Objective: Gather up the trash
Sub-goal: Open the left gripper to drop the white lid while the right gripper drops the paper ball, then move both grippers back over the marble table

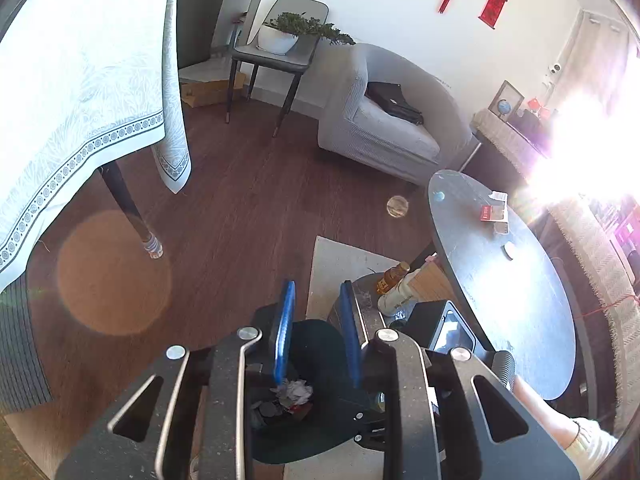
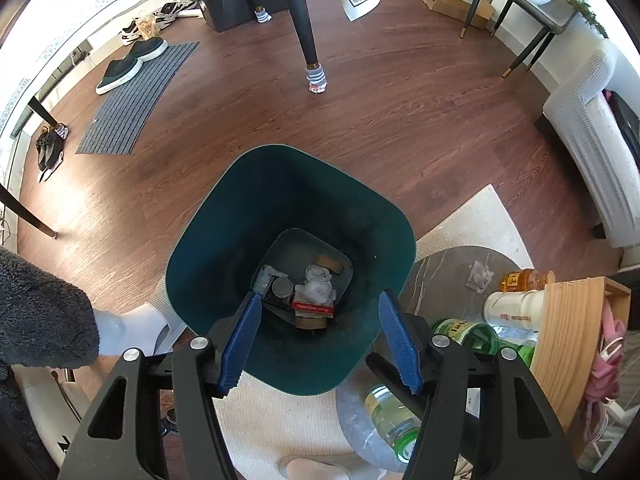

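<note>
The right hand-held gripper (image 2: 320, 336) points steeply down over the dark green bin (image 2: 192, 264), its blue pads apart with nothing clamped between them. The left hand-held gripper (image 1: 318, 332) stands narrowly apart above the same bin and grips nothing. Crumpled paper (image 2: 318, 284), a red packet (image 2: 312, 307) and a tape roll (image 2: 328, 262) lie on the bin floor; bottles (image 2: 512, 304) stand on the low bench (image 2: 436, 268) just beside it.
</note>
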`<state>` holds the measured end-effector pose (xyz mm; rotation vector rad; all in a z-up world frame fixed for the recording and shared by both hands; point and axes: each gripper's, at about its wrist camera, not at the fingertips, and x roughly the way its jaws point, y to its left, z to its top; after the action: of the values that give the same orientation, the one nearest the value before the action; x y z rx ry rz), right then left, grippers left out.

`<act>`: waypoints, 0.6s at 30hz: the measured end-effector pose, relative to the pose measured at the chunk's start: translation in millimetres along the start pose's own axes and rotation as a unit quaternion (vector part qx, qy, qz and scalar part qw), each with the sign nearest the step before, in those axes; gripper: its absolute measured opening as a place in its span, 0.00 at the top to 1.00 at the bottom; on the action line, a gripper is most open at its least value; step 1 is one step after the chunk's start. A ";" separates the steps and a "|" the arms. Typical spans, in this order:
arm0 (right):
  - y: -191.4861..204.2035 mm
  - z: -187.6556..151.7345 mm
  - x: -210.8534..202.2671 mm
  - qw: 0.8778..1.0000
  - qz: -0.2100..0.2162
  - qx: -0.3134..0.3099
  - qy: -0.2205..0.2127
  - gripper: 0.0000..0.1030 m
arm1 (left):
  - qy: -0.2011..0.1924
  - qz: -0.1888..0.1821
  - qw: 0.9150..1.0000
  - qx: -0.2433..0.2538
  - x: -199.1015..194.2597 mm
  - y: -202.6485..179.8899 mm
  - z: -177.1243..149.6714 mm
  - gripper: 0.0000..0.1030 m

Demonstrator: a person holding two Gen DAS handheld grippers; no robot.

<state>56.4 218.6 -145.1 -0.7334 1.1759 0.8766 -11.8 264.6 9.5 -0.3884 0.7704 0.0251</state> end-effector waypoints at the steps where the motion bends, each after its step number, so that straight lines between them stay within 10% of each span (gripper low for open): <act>1: -0.3 -1.0 -2.6 1.000 0.001 -0.001 -0.004 0.40 | -0.003 -0.001 1.000 0.000 -0.5 -2.4 1.4 0.77; 18: -12.2 1.5 -90.2 0.990 0.067 0.020 -0.126 0.48 | -0.057 -0.011 0.998 0.014 -14.3 -38.8 28.3 0.77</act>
<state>54.7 196.9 -56.7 -0.4978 1.0218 1.0233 3.3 240.1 50.6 -0.3668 0.6536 0.0157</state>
